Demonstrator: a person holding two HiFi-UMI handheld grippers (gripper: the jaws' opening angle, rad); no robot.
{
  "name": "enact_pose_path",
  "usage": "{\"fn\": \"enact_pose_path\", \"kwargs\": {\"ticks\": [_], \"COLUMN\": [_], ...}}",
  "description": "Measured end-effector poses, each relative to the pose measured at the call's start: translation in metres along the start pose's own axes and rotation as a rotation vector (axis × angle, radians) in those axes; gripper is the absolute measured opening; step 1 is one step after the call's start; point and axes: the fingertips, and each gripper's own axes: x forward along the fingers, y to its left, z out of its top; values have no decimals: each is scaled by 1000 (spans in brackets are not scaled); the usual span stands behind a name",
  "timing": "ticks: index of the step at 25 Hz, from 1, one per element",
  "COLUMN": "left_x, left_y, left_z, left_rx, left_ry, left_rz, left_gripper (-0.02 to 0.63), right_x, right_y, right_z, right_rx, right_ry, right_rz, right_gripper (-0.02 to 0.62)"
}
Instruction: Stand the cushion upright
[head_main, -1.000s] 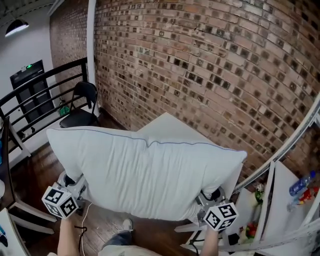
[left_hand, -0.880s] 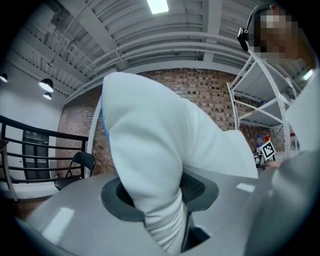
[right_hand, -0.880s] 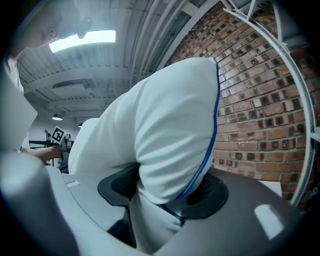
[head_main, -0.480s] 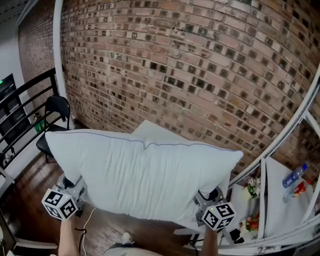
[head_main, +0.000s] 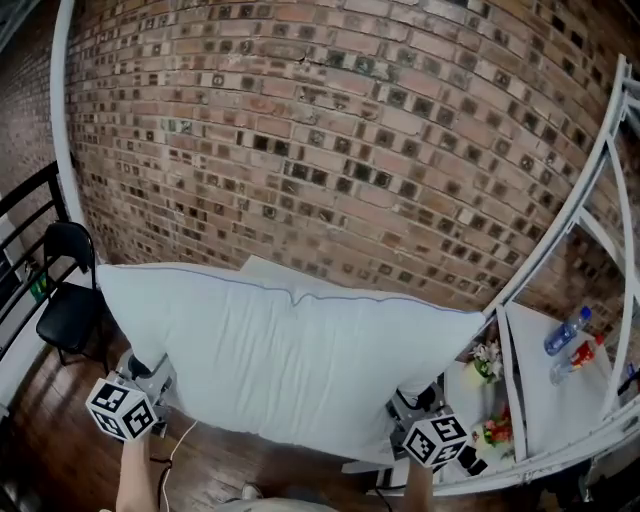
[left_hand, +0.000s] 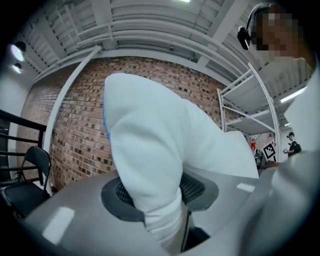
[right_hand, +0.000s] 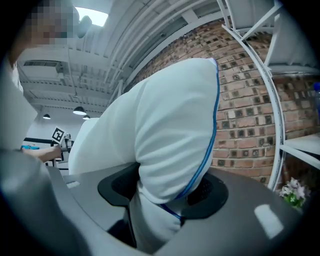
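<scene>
White cushion (head_main: 290, 355) clamped by left gripper (head_main: 143, 378) and right gripper (head_main: 418, 404), both pointing level.

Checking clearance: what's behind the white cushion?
Red brick wall rises behind the white blue-piped fabric cushion; a white corner peeks over its top edge. The wall's foot is covered.

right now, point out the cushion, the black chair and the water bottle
cushion (head_main: 290, 360), head view, middle of its white face
black chair (head_main: 62, 320), head view, its seat
water bottle (head_main: 566, 332), head view, its clear body
</scene>
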Motion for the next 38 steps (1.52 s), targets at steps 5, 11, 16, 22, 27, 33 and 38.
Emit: {"fn": "enact_pose_path", "kwargs": {"ticks": [5,11,16,22,27,33,38], "left_x": [44,101,158,222,273,334,375], "left_y": [-15,-31,-38,-38,-43,-42,-44], "left_z": [-4,-7,-9,-15,-20,-37,-52], "left_rx": [-8,10,11,16,22,27,39], "left_ry": [22,39,47,71,90,140,178], "left_rz": [-73,-144,-185,-203,-213,-212,-210], "left_gripper": [166,166,166,166,166,166,166], "right_x": [-10,-9,11,43,67,102,122], "right_y": [-26,-61,-99,-141,-178,-219,-248], "right_z": [-3,-7,-4,-6,-7,-20,-38], "right_rx": [9,27,33,45,58,90,125], "right_ry": [-5,-8,-33,-35,-29,-5,18], "right_rz": [-83,-160,-210,-244,-266,-288,-292], "right_gripper": [265,265,265,264,264,264,264]}}
